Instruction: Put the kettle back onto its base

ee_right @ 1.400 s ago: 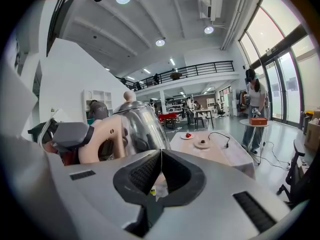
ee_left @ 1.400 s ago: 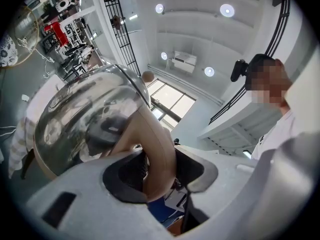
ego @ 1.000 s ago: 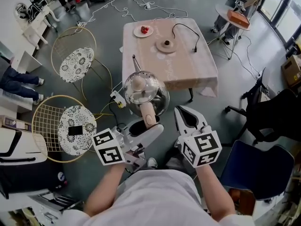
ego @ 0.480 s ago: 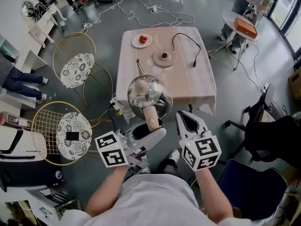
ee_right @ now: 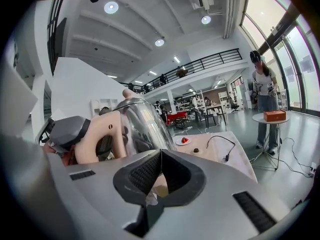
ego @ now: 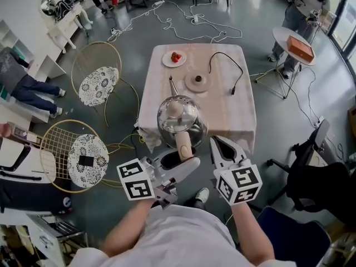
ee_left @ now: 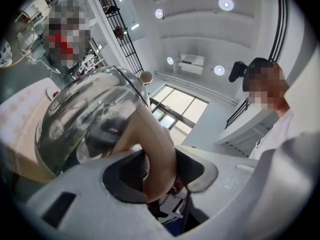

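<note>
The left tool (ego: 179,159) and the right tool (ego: 218,143) are built alike. Each is a pale grey moulded shell tapering to rounded jaws, and each jaw is lined with a black ribbed pad (ee_right: 142,173). A dark rectangular slot (ee_right: 254,211) is cut into the shell beside the pads. Behind the jaws sit the left cube (ego: 136,179) and the right cube (ego: 238,184), white with black square markers. Behind the tools, the person wears a white short-sleeved shirt (ego: 183,238) and a light shoe (ego: 201,194).

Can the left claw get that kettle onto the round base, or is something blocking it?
Likely yes: nothing stands on the base, and the table between it and the kettle is bare.
</note>
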A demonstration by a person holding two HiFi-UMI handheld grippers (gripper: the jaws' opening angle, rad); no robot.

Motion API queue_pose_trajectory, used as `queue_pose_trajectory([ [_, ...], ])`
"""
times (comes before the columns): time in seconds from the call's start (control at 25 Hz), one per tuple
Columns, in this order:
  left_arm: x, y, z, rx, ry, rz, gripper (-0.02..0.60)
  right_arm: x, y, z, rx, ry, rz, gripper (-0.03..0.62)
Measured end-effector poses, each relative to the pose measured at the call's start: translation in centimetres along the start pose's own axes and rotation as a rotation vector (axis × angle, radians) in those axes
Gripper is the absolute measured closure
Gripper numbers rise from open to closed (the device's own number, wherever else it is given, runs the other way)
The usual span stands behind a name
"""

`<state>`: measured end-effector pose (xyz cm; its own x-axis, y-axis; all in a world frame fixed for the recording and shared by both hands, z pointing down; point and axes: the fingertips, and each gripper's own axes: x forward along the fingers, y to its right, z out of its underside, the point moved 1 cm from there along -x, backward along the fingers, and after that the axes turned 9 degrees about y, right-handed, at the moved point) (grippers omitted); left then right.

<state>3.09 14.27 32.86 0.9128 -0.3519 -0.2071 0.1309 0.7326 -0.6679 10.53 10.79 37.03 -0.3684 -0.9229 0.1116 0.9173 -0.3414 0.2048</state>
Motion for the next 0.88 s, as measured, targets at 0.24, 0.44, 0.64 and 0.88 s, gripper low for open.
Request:
queue_pose_trajectory([
  [0.24,1.1,-0.1,0.2,0.008,-0.007,0.008,0.413,0.6,1.3,-0.7,0.001,0.016,-0.002,0.589],
  [0.44,1.6,-1.2,-0.4,0.002,-0.019,0.017,0.413,2.2,1.6,-0.9,0.003,0.020,0.001,0.589],
  [0.64,1.9,-3.8,-1.8,-0.016,-0.030,0.038,0.413,4.8,1.7,-0.9,-0.008,0.013,0.021,0.589],
  [0.88,2.5,-7.1,-3.7,-0.024,-0.075,0.073,0.413,8.6,2.2,-1.7,-0.026,0.011,0.059,0.589],
])
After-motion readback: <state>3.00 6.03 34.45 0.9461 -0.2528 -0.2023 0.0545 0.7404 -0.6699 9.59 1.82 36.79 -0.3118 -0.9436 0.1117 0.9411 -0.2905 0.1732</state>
